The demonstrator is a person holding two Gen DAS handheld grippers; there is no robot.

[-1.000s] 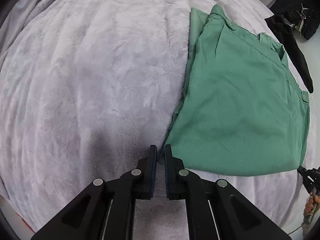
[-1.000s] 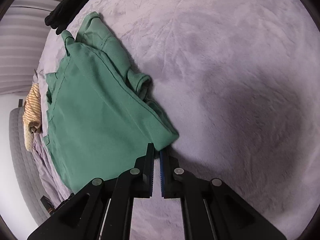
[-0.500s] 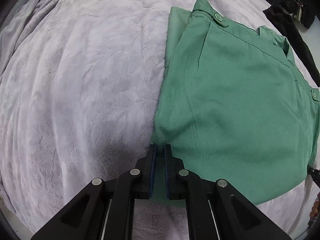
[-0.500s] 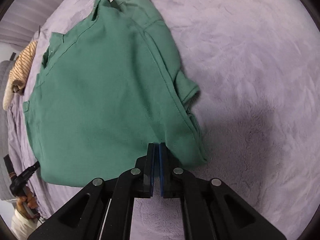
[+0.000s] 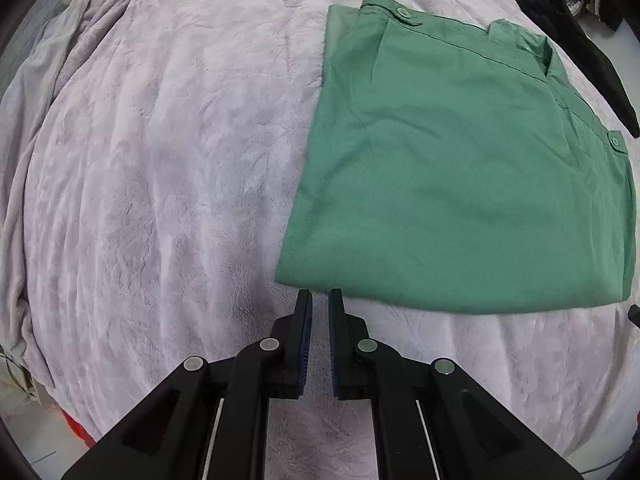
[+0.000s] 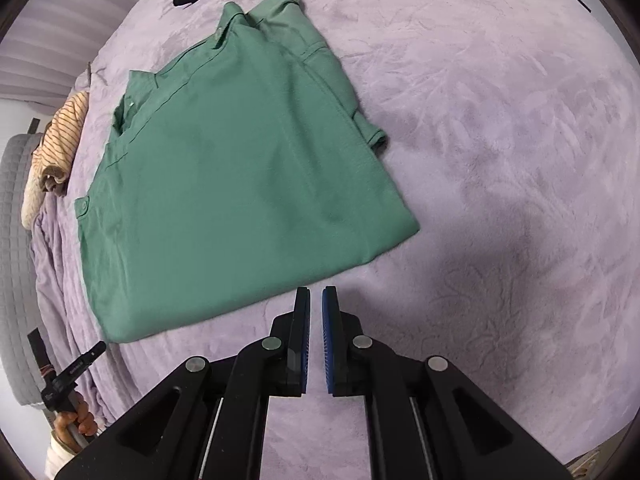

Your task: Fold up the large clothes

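Shirt, green and folded into a flat rectangle, lies on the lilac blanket, its collar end toward 12 o'clock in the left wrist view and its folded hem nearest the grippers, so the long axis runs from 6 to 12. Left gripper sits just short of the hem's 7 o'clock corner, jaws slightly apart and holding nothing. Right gripper is likewise a little open and empty, just off the hem near its 5 o'clock corner.
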